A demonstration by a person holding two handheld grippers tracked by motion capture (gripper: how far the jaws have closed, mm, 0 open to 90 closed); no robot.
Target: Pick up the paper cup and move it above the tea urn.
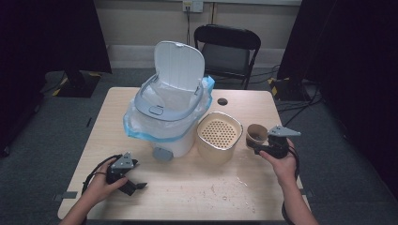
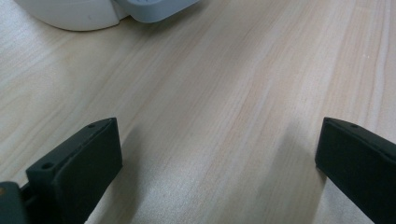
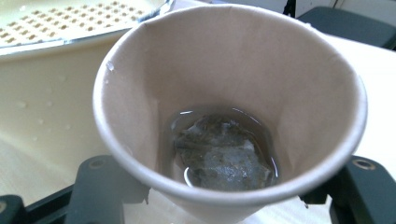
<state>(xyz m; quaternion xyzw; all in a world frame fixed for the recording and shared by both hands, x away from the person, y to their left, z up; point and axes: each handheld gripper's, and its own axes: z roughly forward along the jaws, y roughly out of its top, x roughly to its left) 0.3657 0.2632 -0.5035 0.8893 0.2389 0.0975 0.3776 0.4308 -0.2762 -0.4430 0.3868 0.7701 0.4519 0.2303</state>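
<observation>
My right gripper (image 1: pixel 259 146) holds a brown paper cup (image 1: pixel 256 135) at the table's right side, beside the strainer tub (image 1: pixel 218 133). In the right gripper view the cup (image 3: pixel 224 70) sits between the two black jaws of that gripper (image 3: pixel 229 189), which press its sides. A wet tea bag (image 3: pixel 219 154) lies in a little liquid at the cup's bottom. My left gripper (image 1: pixel 133 182) rests on the table at the front left, open with nothing between its jaws (image 2: pixel 219 149).
A white pedal bin (image 1: pixel 164 122) with a blue-edged liner stands mid-table with its lid (image 1: pixel 178 65) up; its base (image 2: pixel 70 14) lies just ahead of the left gripper. Crumbs and water drops (image 1: pixel 225 187) dot the wooden table (image 1: pixel 187 206). A black chair (image 1: pixel 227 49) stands behind.
</observation>
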